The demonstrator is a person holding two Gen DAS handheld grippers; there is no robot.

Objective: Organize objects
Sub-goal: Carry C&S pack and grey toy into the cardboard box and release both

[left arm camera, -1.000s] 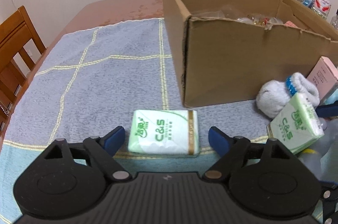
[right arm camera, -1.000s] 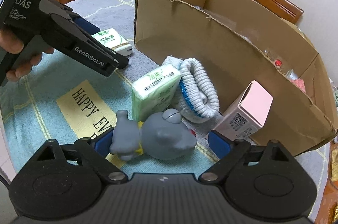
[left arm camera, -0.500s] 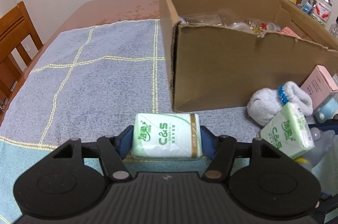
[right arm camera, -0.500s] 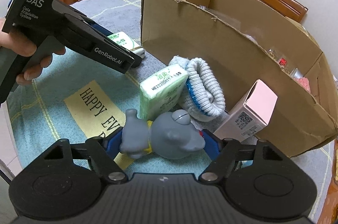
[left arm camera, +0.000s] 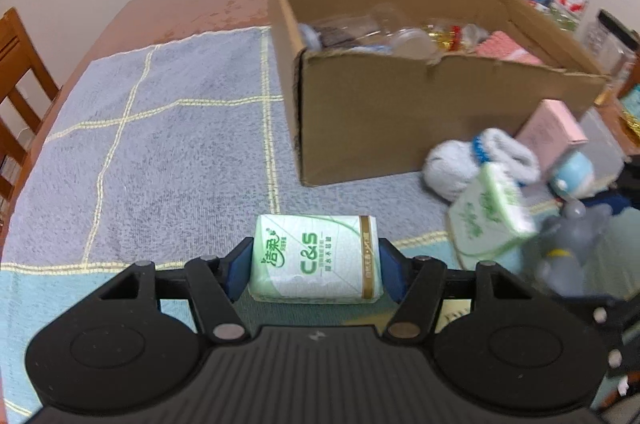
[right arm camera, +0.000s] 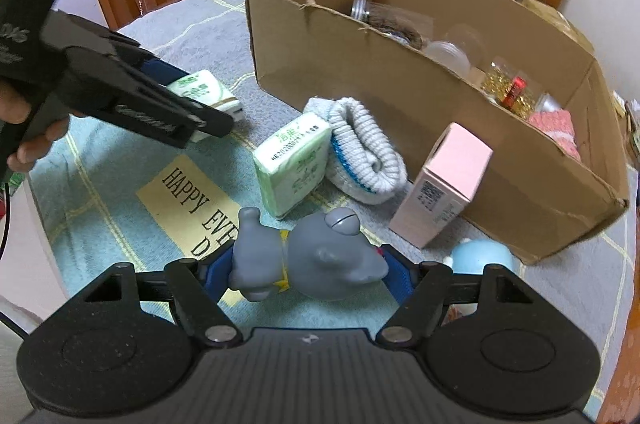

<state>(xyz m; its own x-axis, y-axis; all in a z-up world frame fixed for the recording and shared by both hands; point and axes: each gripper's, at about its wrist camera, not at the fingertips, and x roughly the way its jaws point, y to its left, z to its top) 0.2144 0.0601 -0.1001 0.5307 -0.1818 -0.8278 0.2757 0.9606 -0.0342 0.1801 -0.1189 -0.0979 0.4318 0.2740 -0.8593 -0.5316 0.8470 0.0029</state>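
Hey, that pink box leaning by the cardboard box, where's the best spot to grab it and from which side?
Grip the pink box across its two broad flat faces, near the upper end, coming down from above. It stands tilted, leaning against the cardboard box, with the rolled sock close on its other side, so only the top looks freely reachable.

Sitting on the towel [left arm camera: 168,128] covering the table [left arm camera: 192,4]: cardboard box [right arm camera: 400,96] at the back, holding jars [right arm camera: 448,52]. Lying just before it, left to right in the right wrist view: tissue pack [right arm camera: 292,164], rolled socks [right arm camera: 364,148] touching it, carton [right arm camera: 448,184] leaning against the box wall.
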